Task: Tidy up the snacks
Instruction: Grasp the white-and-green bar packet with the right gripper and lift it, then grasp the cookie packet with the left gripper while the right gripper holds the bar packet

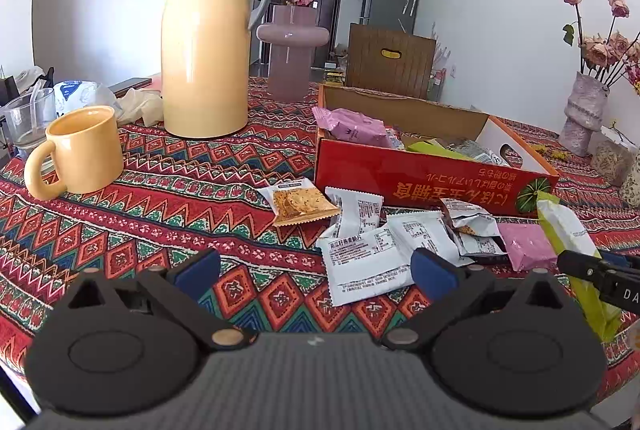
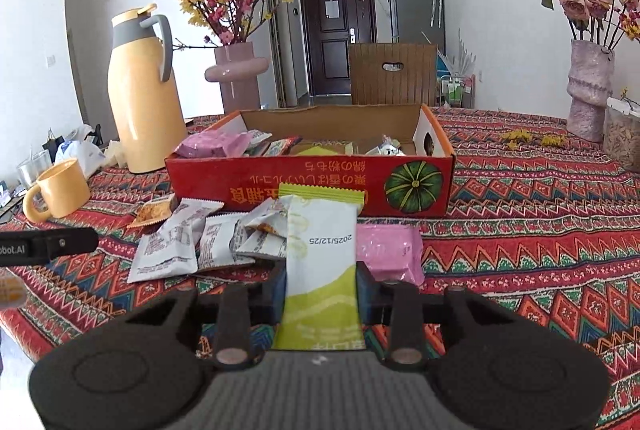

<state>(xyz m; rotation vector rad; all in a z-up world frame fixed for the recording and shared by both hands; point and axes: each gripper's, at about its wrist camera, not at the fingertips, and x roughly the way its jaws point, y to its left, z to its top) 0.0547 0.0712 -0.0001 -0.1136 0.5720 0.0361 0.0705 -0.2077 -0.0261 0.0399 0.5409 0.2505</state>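
Note:
My right gripper (image 2: 322, 286) is shut on a green-and-white snack packet (image 2: 322, 250), held upright just above the table in front of the red cardboard box (image 2: 304, 185). The box holds several snacks, among them a pink packet (image 2: 212, 143). On the cloth before the box lie white packets (image 2: 172, 250), a cracker packet (image 2: 154, 211) and a pink packet (image 2: 390, 250). My left gripper (image 1: 316, 270) stands open over the tablecloth with nothing between its fingers; a white packet (image 1: 364, 258) lies just past its right pad. In the left wrist view the held packet (image 1: 568, 230) shows at the right edge.
A yellow thermos jug (image 1: 204, 49) and a yellow mug (image 1: 80, 153) stand left of the box, with a pink vase (image 1: 290, 49) behind. A glass (image 1: 28, 117) and bags sit at the far left. A grey vase of roses (image 2: 590, 85) stands far right; a wooden chair (image 2: 392, 73) is behind the box.

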